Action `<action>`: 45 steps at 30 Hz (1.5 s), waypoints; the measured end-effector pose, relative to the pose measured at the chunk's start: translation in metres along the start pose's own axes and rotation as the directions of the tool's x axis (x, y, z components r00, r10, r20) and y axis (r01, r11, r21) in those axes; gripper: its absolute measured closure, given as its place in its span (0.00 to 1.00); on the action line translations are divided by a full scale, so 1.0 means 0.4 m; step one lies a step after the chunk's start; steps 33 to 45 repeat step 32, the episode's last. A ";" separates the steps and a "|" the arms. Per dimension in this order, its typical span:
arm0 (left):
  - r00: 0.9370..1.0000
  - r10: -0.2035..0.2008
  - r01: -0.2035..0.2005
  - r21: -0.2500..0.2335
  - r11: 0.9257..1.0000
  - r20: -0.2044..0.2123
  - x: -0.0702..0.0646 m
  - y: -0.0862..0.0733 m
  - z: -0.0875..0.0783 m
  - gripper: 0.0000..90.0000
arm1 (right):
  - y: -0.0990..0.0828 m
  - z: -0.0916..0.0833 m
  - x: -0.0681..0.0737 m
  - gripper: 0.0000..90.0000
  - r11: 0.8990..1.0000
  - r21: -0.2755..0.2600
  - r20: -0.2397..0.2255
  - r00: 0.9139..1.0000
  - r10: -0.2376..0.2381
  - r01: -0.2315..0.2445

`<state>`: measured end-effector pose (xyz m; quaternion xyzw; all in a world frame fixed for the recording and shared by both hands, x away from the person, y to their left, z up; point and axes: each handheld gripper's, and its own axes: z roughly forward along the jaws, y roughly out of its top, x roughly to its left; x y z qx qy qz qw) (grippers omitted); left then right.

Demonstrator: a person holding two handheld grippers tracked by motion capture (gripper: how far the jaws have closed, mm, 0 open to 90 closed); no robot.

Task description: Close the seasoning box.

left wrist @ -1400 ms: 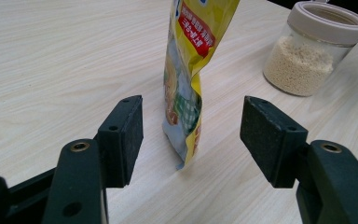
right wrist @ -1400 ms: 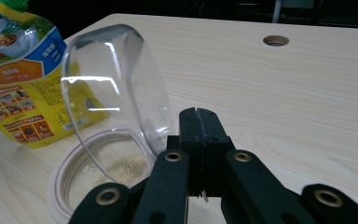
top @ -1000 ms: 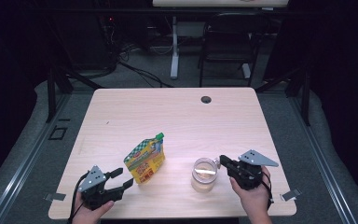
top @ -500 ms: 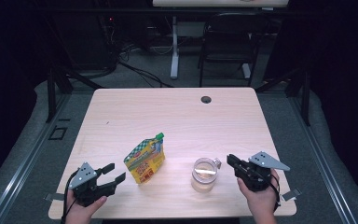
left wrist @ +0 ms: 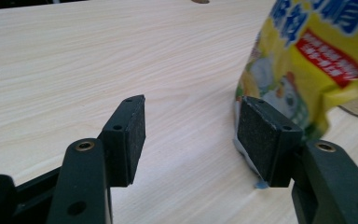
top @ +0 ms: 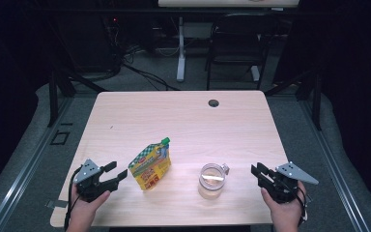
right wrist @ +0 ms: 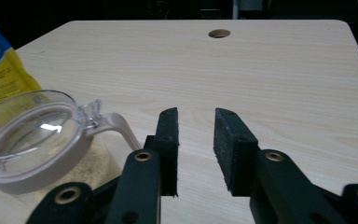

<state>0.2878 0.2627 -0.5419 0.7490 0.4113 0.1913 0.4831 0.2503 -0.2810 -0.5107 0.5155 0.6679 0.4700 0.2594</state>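
Note:
A yellow snack pouch with a green cap stands near the table's front, left of centre. To its right sits a clear jar with a clip lid and pale contents. My left gripper rests left of the pouch, open; in the left gripper view its jaws are wide apart with the pouch just beyond the right pad. My right gripper lies right of the jar, apart from it. Its jaws have just been opening, with nothing between them, and the jar sits off to their left.
The light wooden table has a round cable hole near its far edge. A chair and desk legs stand on the dark floor beyond. Both hands are close to the table's front edge.
The right gripper has drawn back to the right, away from the jar, and its jaws have parted. The left gripper has slid left, away from the pouch.

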 end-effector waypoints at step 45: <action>0.994 -0.077 0.084 0.079 0.993 -0.080 0.067 -0.026 0.039 0.46 | -0.061 0.096 -0.011 0.48 0.996 0.090 0.026 1.000 -0.001 -0.002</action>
